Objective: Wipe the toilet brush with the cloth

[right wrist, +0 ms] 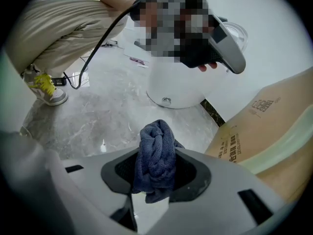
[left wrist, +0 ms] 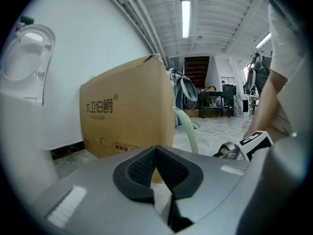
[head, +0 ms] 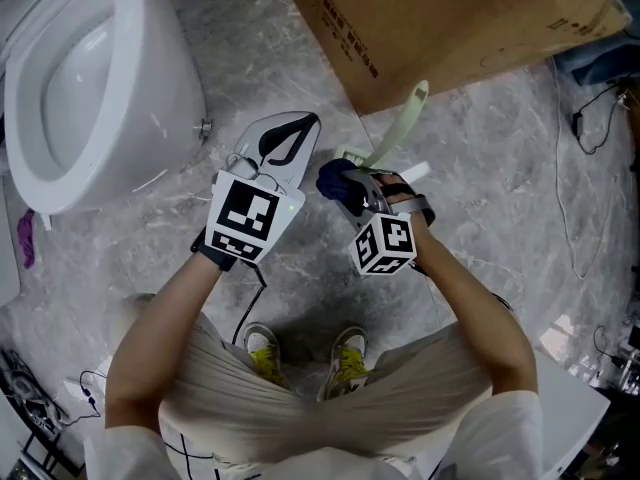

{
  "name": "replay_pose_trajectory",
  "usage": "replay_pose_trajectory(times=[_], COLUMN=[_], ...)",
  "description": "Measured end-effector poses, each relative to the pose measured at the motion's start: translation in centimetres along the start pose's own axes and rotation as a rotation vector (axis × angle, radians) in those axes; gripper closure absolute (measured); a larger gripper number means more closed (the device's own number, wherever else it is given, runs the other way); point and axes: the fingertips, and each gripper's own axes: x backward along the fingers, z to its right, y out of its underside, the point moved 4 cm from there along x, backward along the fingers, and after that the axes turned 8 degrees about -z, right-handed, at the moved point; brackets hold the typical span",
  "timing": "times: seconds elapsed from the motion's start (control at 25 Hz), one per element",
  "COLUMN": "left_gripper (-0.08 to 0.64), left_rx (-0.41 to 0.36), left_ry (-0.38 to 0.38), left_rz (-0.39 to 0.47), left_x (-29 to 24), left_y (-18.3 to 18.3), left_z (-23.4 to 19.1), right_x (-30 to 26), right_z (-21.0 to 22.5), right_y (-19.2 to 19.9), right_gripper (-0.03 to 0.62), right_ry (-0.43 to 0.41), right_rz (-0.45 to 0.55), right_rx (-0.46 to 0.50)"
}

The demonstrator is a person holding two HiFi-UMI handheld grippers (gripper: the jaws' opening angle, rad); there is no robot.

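The toilet brush shows only its pale green handle [head: 398,128], slanting up against the cardboard box; it also appears in the left gripper view [left wrist: 188,131] and at the right edge of the right gripper view [right wrist: 288,141]. My right gripper [head: 352,194] [right wrist: 156,177] is shut on a bunched dark blue cloth [head: 338,180] [right wrist: 156,151], close beside the handle's lower end; whether they touch I cannot tell. My left gripper [head: 298,126] [left wrist: 157,153] hovers just left of the cloth, its black pads closed together with nothing between them.
A white toilet [head: 90,78] [right wrist: 181,82] stands at the left. A large cardboard box [head: 430,18] [left wrist: 127,111] lies behind the brush. Cables [head: 580,118] trail over the grey marble floor [head: 500,218] at the right. The person's shoes [head: 265,353] are below the grippers.
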Motion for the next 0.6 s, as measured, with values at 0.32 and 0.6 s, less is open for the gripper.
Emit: replay_pose_trajectory(times=[0.32, 0.6], left_gripper=[0.56, 0.56], left_rx=[0.045, -0.086], left_ry=[0.054, 0.061], left_rz=[-0.015, -0.051], left_x=[-0.1, -0.4], left_y=[0.2, 0.6], left_z=[0.8, 2.1], right_x=[-1.6, -2.7], right_z=[-0.9, -1.3], right_y=[1.0, 1.9], right_gripper=[0.443, 0.439], right_ry=[-0.025, -0.028], right_rz=[-0.008, -0.018], right_rx=[-0.053, -0.101])
